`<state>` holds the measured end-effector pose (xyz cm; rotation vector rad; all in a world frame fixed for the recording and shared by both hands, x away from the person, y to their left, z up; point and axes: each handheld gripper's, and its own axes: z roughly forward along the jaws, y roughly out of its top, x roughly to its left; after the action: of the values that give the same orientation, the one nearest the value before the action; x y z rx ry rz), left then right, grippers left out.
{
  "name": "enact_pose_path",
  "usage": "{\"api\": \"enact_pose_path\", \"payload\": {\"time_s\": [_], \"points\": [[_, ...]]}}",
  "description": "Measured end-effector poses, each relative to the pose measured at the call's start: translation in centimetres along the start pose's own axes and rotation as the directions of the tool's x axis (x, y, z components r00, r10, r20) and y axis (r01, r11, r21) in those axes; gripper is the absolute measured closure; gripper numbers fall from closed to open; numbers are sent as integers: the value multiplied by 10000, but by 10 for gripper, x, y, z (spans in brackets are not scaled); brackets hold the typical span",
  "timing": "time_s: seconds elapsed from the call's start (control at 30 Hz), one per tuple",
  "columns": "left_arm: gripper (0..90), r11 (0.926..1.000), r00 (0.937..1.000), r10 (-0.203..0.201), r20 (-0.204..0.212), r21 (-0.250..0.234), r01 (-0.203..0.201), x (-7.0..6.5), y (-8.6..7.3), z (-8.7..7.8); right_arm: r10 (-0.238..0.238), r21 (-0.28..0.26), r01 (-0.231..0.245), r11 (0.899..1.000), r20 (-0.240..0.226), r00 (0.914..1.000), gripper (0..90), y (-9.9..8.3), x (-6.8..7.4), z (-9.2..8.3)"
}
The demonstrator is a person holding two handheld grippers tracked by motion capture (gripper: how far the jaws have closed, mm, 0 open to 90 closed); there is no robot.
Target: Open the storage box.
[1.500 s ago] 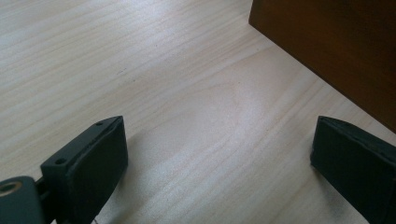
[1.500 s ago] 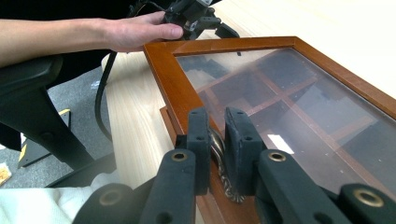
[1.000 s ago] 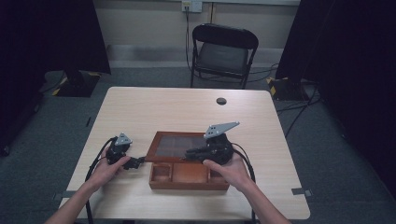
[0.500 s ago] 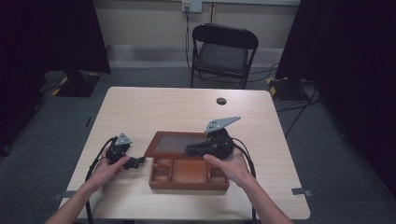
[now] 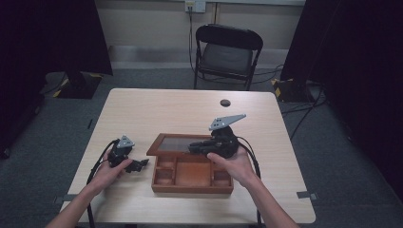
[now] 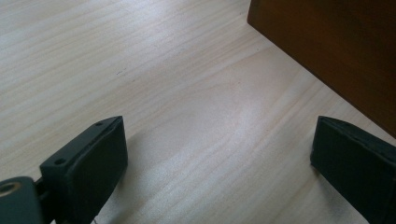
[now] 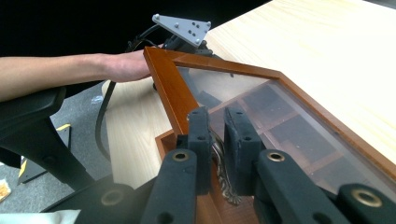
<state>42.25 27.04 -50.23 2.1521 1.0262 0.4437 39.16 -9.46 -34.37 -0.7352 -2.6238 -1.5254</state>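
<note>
Dark curtains close in this room around a pale wooden table [image 5: 190,109], with a black folding chair [image 5: 227,52] behind it. From where I stand, the right gripper [image 7: 215,135] has its jaws pressed nearly together on a small ornate metal clasp [image 7: 219,161] at the front edge of a glass-panelled lid [image 7: 261,112], pinching it. That lid belongs to a wooden compartment box [image 5: 192,171] near the table's front edge, and over the last second it has swung up from nearly flat to raised on its far hinge, so the compartments lie open; I judge the opening is well under way, though not finished. Off to the side, the left gripper [image 6: 215,158] rests on the bare tabletop just beside the box's left wall, jaws spread wide with nothing between them, much as it was a second ago. The right gripper view gives the clasp and the dividers seen through the glass, which the high view is too small to resolve; the high view alone places a small dark disc [image 5: 225,102] well beyond the box.
</note>
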Motion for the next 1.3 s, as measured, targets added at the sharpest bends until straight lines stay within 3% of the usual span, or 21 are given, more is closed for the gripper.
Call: {"api": "enact_pose_path", "payload": {"time_s": [1.3], "points": [[34, 10000, 10000, -16, 21, 9, 16, 0, 0, 0, 89, -137, -90, 9999, -95, 9999, 823, 23, -15, -6]]}}
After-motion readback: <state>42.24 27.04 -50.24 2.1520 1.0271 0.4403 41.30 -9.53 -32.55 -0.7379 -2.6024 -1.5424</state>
